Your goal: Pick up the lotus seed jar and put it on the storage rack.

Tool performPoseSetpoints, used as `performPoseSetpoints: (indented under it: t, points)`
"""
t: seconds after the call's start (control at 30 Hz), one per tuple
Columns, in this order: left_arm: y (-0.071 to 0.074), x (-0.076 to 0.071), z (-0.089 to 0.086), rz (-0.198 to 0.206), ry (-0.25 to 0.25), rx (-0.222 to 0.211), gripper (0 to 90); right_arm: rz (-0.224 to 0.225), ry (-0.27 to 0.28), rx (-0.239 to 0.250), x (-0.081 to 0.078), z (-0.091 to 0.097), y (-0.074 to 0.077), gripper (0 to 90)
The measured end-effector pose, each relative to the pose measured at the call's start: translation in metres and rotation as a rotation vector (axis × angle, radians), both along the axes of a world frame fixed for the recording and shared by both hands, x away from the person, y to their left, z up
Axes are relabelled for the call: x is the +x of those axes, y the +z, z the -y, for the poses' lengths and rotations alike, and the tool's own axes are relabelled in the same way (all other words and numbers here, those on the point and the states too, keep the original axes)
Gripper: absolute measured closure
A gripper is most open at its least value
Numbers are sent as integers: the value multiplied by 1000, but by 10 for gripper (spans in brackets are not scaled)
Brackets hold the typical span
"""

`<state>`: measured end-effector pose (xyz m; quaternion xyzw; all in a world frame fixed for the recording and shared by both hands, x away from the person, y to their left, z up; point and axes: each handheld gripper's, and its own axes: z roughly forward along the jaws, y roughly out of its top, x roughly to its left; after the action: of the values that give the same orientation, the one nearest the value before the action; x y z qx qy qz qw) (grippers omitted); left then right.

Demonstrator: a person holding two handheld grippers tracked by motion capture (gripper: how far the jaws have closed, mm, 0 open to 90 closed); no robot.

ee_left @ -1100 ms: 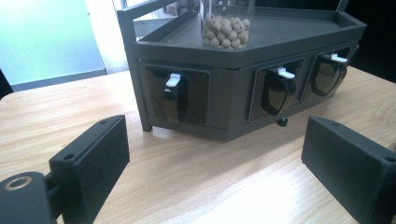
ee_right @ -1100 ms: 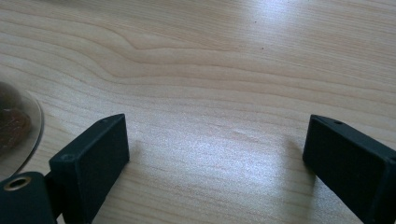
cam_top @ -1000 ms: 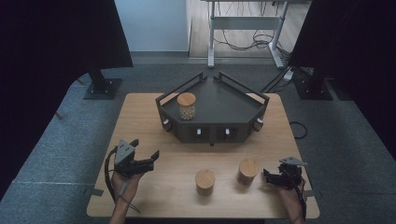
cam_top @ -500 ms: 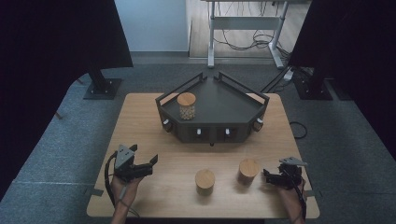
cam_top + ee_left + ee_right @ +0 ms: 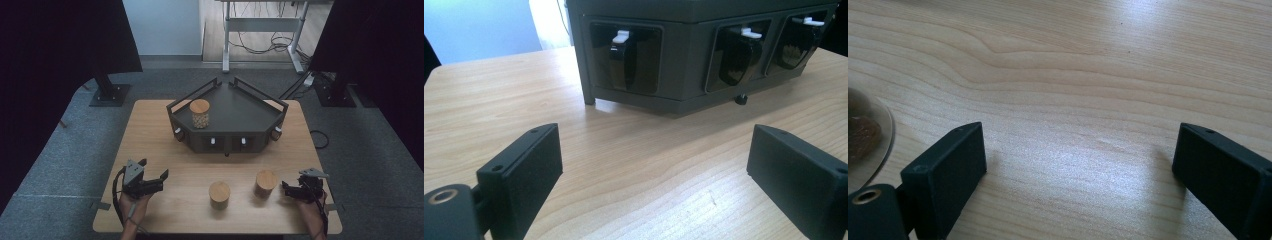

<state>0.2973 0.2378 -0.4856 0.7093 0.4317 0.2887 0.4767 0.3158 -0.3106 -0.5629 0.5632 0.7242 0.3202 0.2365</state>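
1. A wooden table (image 5: 150,130) carries a dark angular tray (image 5: 235,107) at the back and two cork-lidded jars at the front. A third jar (image 5: 200,113) stands upright on the tray's left side.
2. The left gripper (image 5: 159,176) rests at the front left, its jaws wide apart with nothing between them. It points toward the tray front (image 5: 684,65), well apart from any jar.
3. The right gripper (image 5: 286,187) sits at the front right, jaws wide apart and empty over bare wood. The right jar (image 5: 265,183) stands just beside it; a glass edge (image 5: 868,140) shows left of its jaws.
4. The likely step is picking up a front jar. To do it well, bring the jaws level around the glass body below the lid, centre the jar, then close gently so it stays upright.
5. The middle jar (image 5: 219,194) stands between the grippers, nearer the right one.
6. Count: three jars, one tray, two grippers, three white latches on the tray front in the left gripper view.
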Motion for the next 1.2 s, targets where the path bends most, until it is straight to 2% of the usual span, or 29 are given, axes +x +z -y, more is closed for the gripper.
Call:
performPoseSetpoints:
  t: [1.2]
  points:
    - [-33,-7,-9,-61,26,14,76,0,0,0,0,0,0,63]
